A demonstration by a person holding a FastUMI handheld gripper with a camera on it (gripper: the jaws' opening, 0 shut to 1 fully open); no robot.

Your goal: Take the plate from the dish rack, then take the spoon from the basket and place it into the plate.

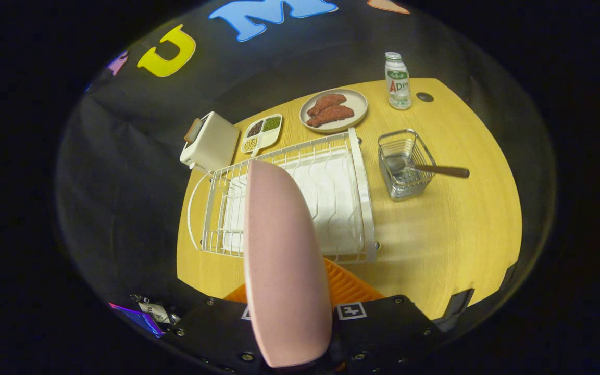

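Between my fingers [289,312] stands the pink plate [284,265], held edge-on and upright, its rim running away from me above the white dish rack [362,192]. One finger shows just right of the plate and seems to press its face; the other is hidden behind it, so I judge the fingers clamped on the plate without seeing both contacts. The rack below looks free of other dishes, so the plate seems out of its slots.

My job now is to lay the plate on bare counter [461,234]. The open patch at about four o'clock from the rack, nearer to me than the wire basket [404,164], looks best: close to the spoon [435,169], whose dark handle sticks out of the basket toward three o'clock.

I would swing right, clear of the rack's side rail, tip the plate flat low over the wood, and only then let go. The food plate [334,109], bottle [398,80], toaster [210,141] and snack tray [262,133] sit beyond the rack, well apart from that path.
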